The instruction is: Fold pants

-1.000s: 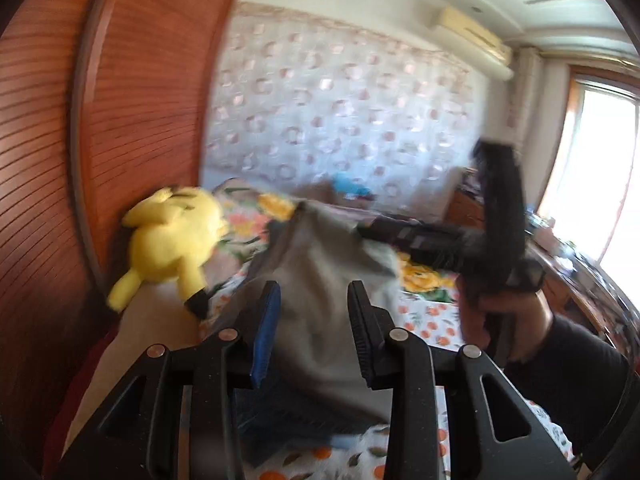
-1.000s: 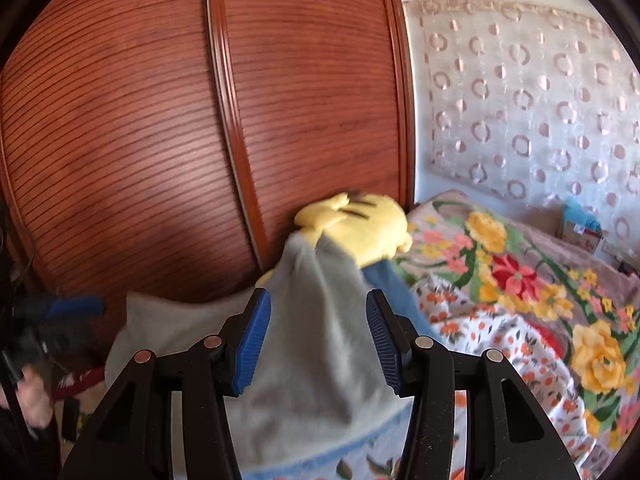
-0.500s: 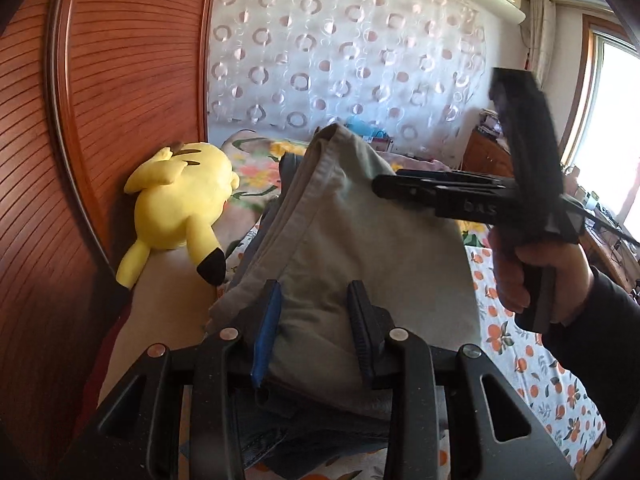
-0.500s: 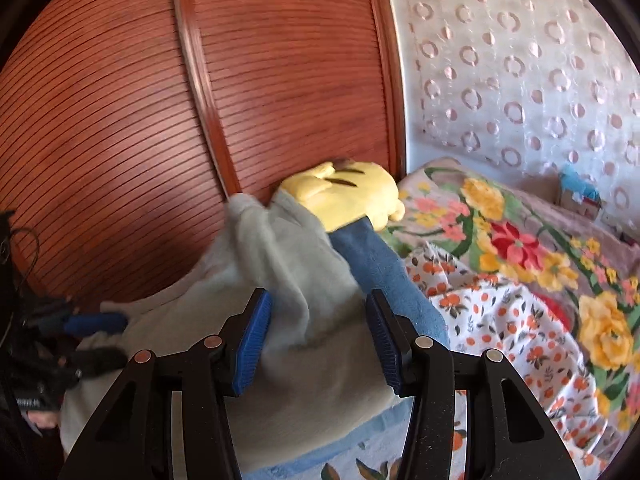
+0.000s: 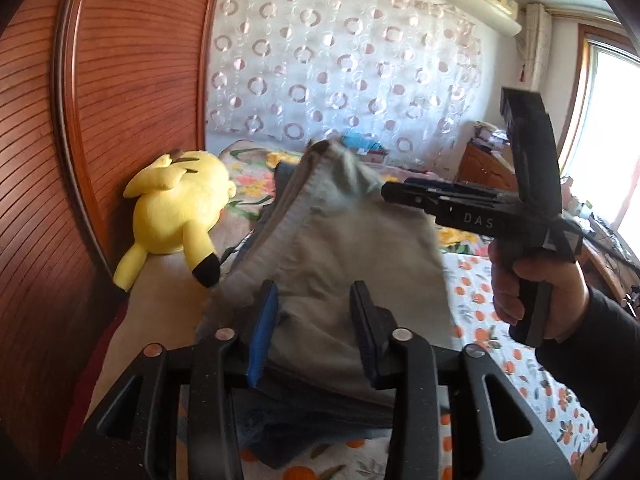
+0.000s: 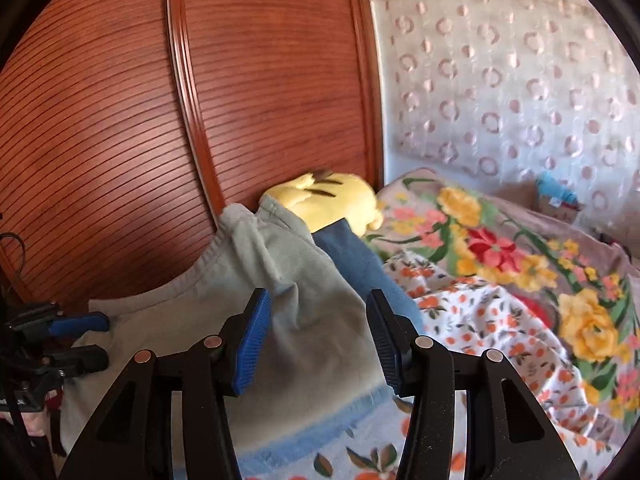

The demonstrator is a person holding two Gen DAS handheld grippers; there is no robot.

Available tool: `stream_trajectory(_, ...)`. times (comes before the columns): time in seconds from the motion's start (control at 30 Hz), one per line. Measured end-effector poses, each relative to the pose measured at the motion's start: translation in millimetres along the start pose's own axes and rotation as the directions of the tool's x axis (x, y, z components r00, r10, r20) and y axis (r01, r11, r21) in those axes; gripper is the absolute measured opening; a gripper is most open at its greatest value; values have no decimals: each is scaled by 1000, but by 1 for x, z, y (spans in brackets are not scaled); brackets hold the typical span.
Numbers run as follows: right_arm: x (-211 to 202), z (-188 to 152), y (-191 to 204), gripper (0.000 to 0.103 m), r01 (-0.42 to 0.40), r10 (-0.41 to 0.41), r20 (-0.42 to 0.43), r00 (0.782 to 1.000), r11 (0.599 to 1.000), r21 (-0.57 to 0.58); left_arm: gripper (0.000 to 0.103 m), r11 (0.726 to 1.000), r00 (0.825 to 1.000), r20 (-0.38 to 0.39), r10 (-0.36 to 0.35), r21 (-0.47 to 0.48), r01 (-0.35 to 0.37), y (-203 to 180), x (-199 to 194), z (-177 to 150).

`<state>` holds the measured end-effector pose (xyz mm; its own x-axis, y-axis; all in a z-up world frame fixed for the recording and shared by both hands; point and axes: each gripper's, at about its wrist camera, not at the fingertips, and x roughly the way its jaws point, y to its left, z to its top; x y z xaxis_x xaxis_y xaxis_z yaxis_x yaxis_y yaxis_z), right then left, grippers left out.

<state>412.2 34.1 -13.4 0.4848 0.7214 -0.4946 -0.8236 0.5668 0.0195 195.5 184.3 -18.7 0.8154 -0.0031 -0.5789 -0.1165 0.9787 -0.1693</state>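
**Step in hand: lay the folded half down.**

1. The left gripper (image 5: 314, 320) has just been opening its jaws. Grey cotton pants (image 5: 340, 248) run between the pads, which stand half apart and do not appear to pinch. Judged: release in progress. Back out straight along the cloth so the pads do not drag the layer.
2. The right gripper (image 6: 320, 336) has its jaws at medium width, filled by a thick bunch of the pants' raised far end. Lower that end before opening.
3. The pants sit on blue denim garments (image 6: 352, 256), near the edge of the floral-sheeted bed (image 5: 480, 320) that runs along the ribbed wooden panel (image 6: 120, 120).
4. Keep the hem off the yellow plush toy (image 5: 176, 208) just beside the pile.
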Motion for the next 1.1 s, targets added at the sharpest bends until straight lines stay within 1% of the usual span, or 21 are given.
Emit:
stream_trajectory(0.07, -15, -8, 3, 52, -5, 5, 7, 1000, 1000, 5, 45, 1000, 1000, 7, -12, 10, 12, -7, -7, -1)
stream_trajectory(0.13, -31, -19, 8, 52, 24, -25, 15, 1000, 1000, 3, 47, 999, 1000, 7, -26, 19, 26, -14, -13, -4)
stream_trajectory(0.23, -54, -38, 13, 52, 36, -36, 12, 999, 999, 14, 50, 999, 1000, 9, -22, 46, 22, -26, -19, -8)
stream_trajectory(0.37, -86, -63, 17, 52, 61, -61, 7, 998, 996, 61, 50, 995, 1000, -4, -14, 99, 14, -50, -17, -17)
stream_trajectory(0.47, -114, -75, 23, 52, 97, -98, 15, 995, 993, 69, 50, 990, 1000, 0, -19, 139, 18, -68, -15, -24)
stream_trajectory(0.57, -143, -89, 29, 52, 128, -130, 12, 991, 987, 101, 51, 989, 999, -6, -40, 144, 40, -83, -12, -29)
stream_trajectory(0.63, -163, -101, 34, 52, 167, -169, 13, 986, 980, 108, 52, 987, 998, -18, -61, 146, 63, -94, -10, -33)
stream_trajectory(0.7, -183, -111, 38, 52, 200, -203, 8, 979, 972, 120, 60, 985, 996, -31, -84, 152, 87, -104, -8, -34)
stream_trajectory(0.77, -201, -121, 43, 52, 225, -227, 1, 974, 964, 139, 70, 981, 996, -29, -87, 170, 91, -117, -7, -36)
stream_trajectory(0.83, -220, -127, 49, 52, 232, -236, 4, 972, 958, 166, 77, 978, 996, -15, -89, 190, 90, -127, -9, -37)
stream_trajectory(0.87, -232, -131, 53, 52, 259, -264, 9, 965, 952, 166, 80, 976, 996, -12, -92, 199, 93, -133, -10, -37)
stream_trajectory(0.97, -257, -136, 65, 52, 303, -312, 23, 950, 936, 177, 82, 971, 996, -10, -92, 218, 93, -148, -13, -38)
stream_trajectory(1.03, -273, -140, 73, 56, 324, -335, 28, 942, 927, 188, 83, 967, 996, 1, -87, 239, 84, -158, -16, -39)
stream_trajectory(1.1, -288, -145, 82, 62, 354, -367, 34, 930, 914, 197, 83, 964, 995, 8, -95, 250, 90, -167, -19, -41)
